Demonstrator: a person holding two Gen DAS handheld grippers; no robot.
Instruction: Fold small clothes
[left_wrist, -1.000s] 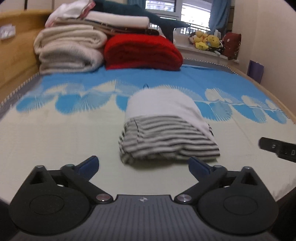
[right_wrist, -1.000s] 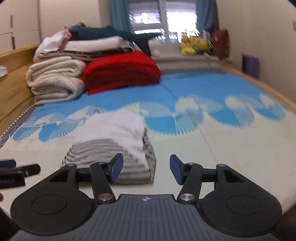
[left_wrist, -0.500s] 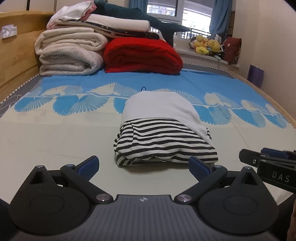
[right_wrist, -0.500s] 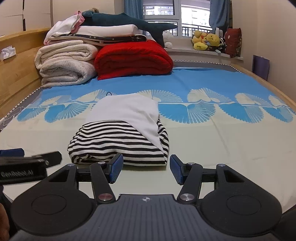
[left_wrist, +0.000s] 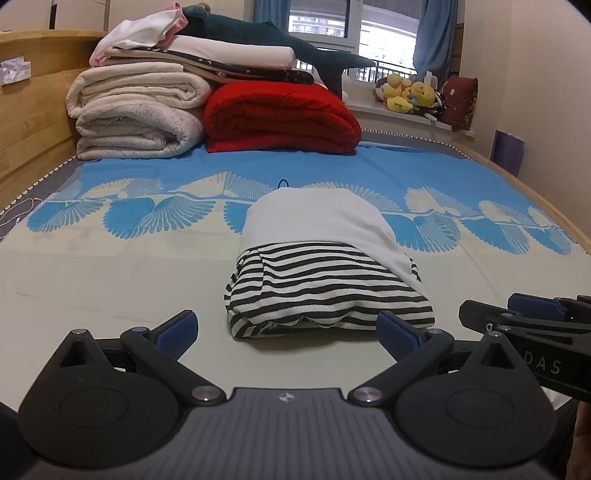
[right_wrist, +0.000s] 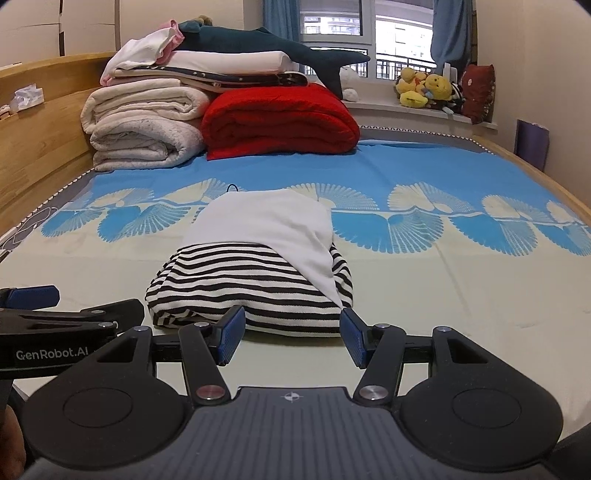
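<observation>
A folded black-and-white striped garment with a white part on top (left_wrist: 325, 266) lies on the bed, also in the right wrist view (right_wrist: 258, 273). My left gripper (left_wrist: 286, 330) is open and empty, just in front of the bundle's near edge. My right gripper (right_wrist: 291, 334) is open and empty, close to the bundle's near edge, with nothing between its pads. The right gripper shows at the right of the left wrist view (left_wrist: 524, 317); the left gripper shows at the left of the right wrist view (right_wrist: 55, 314).
The bed sheet (left_wrist: 110, 280) is cream with a blue leaf pattern. A red blanket (left_wrist: 280, 118), cream blankets (left_wrist: 136, 110) and a plush shark (left_wrist: 266, 37) are stacked at the far end. A wooden side board (right_wrist: 33, 147) runs along the left. Plush toys (right_wrist: 428, 88) sit on the windowsill.
Both grippers have steadied and drawn closer together in front of the bundle; each now shows more of the other. The garment has not moved.
</observation>
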